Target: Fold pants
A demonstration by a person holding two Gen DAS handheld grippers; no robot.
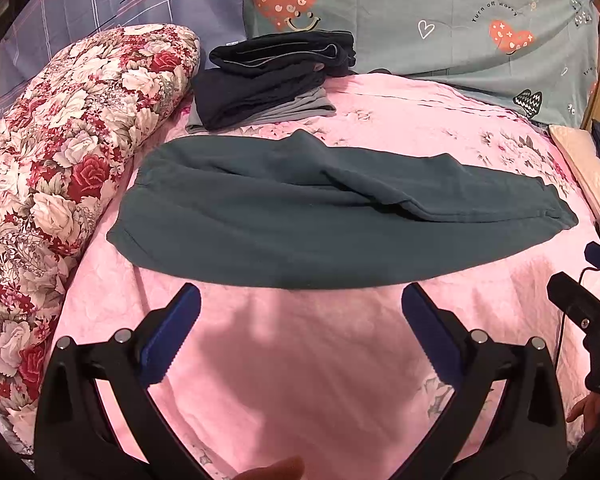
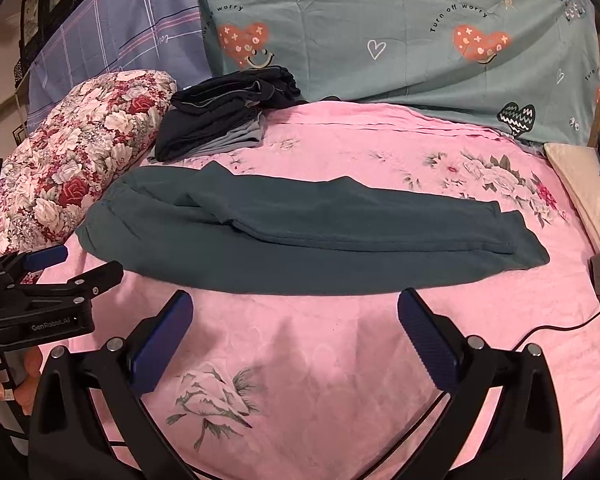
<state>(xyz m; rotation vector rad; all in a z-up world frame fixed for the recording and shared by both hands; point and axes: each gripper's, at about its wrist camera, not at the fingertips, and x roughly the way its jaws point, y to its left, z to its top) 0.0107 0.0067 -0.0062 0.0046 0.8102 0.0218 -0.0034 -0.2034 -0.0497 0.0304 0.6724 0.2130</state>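
**Ann:** While both tools hang over the near edge of the bed, take a look at the pants — dark teal, laid flat across the pink floral sheet, one leg folded over the other, waistband to the left and cuffs to the right.

**Ben:** Got them. And the left gripper? Its jaws stand wide apart, nothing between them, blue pads just short of the pants' near edge, not touching the cloth.

**Ann:** Same story for the right gripper: jaws spread, empty, poised just before the fabric. From its camera you can see the left tool off at the left, a hand wrapped round its handle.

**Ben:** Behind the pants, a stack of folded dark clothes sits near the waistband end, right beside the red-and-white flowered quilt.

**Ann:** And the teal heart-print bedding stands up along the far side.
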